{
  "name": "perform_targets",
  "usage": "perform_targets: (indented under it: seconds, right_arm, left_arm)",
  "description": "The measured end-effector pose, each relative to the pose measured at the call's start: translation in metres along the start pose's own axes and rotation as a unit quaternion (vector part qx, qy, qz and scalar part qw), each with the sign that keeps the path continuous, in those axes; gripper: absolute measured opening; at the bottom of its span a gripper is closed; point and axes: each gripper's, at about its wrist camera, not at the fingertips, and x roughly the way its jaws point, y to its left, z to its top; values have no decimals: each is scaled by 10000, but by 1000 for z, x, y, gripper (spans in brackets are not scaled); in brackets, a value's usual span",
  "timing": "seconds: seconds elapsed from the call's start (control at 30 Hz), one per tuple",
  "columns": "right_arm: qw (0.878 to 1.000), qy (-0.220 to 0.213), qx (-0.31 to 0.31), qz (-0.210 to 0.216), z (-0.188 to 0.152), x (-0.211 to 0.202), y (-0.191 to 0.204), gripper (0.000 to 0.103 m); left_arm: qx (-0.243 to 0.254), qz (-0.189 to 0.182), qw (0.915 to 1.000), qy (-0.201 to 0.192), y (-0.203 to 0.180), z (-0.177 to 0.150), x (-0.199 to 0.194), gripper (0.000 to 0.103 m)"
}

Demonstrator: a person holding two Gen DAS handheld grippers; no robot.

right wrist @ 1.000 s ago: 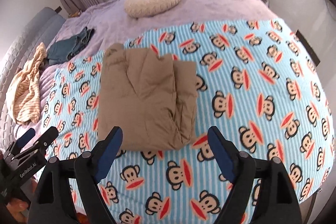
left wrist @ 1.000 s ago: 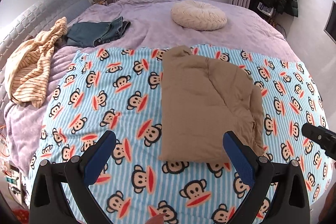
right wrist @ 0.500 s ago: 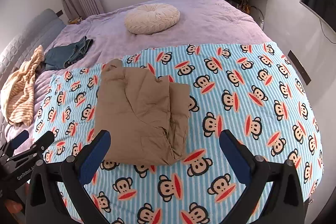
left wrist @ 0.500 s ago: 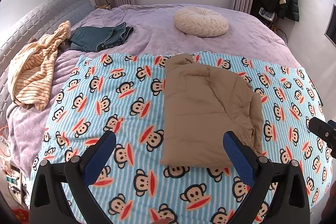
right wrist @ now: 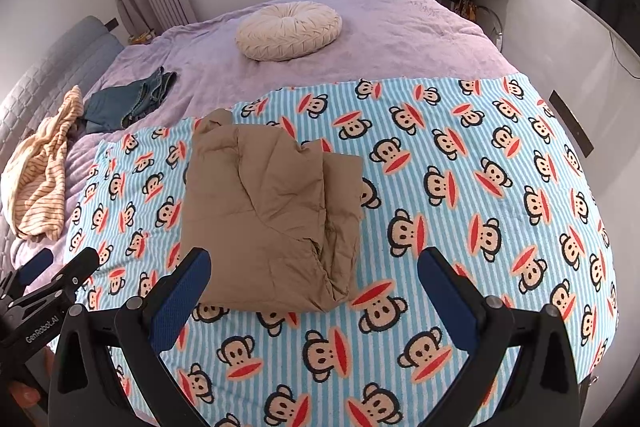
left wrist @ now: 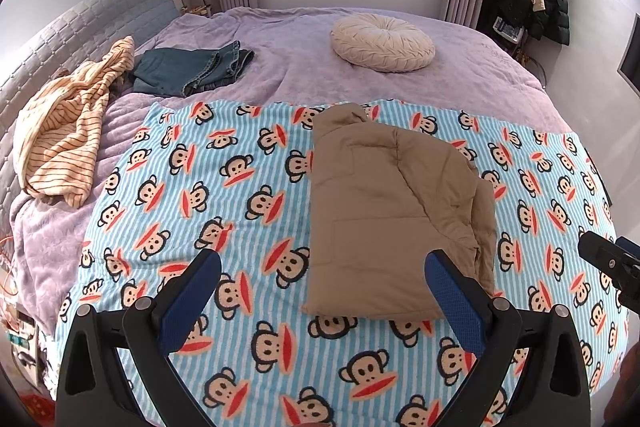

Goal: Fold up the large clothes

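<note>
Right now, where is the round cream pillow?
The round cream cushion lies on the purple bedspread near the window, beyond the folded tan jacket.

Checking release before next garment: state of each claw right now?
Left claw: open, holding nothing.
Right claw: open wide, jaws just opened further, nothing between them; tan jacket lies folded on the bed.

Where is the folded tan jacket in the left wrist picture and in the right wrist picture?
Left wrist: tan jacket lies right of centre on the monkey blanket.
Right wrist: tan jacket lies left of centre.
Shared landmark: the round cream cushion behind it.
</note>
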Motion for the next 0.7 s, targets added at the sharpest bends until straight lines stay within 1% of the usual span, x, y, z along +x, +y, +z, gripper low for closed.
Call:
perform_targets:
  seconds: [0.7]
  right_arm:
    - [10000, 11, 0, 3, -2, 0, 1, 103]
  left_arm:
    - [24, -1, 10000, 12, 0, 1, 1, 102]
